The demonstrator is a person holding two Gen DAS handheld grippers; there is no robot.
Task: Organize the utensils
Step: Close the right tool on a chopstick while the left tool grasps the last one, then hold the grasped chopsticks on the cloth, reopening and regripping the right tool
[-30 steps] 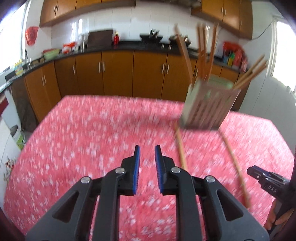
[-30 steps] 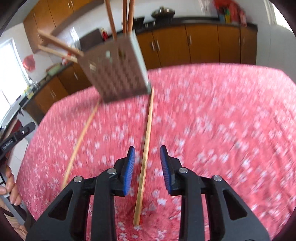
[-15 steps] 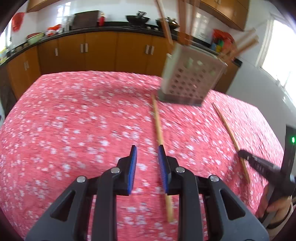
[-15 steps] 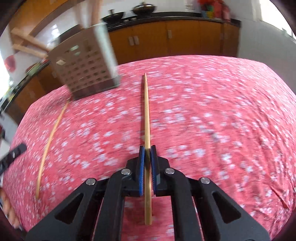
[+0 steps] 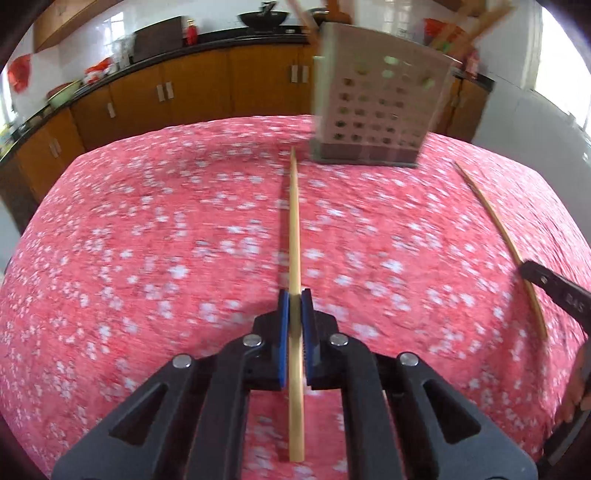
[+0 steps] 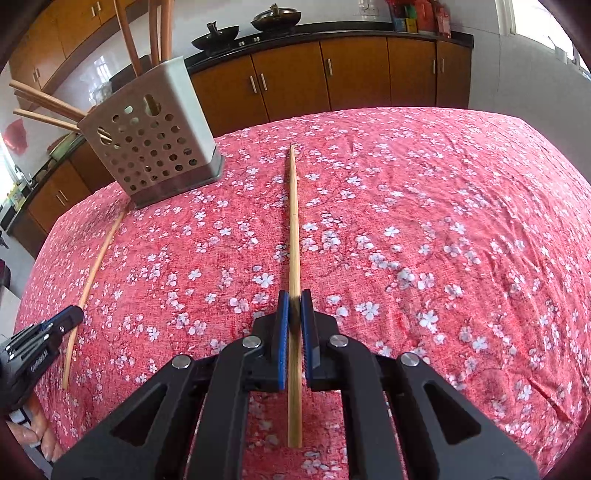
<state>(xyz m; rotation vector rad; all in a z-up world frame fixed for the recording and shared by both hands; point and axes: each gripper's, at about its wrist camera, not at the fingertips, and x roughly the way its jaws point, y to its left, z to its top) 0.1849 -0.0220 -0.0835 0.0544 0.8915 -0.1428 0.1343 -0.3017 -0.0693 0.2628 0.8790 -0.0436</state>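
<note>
Fingers of left gripper just closed on chopstick; right gripper clamped on second chopstick. Holder on desk beyond.

I see a wok and lidded pot on the counter above brown cabinets.
</note>
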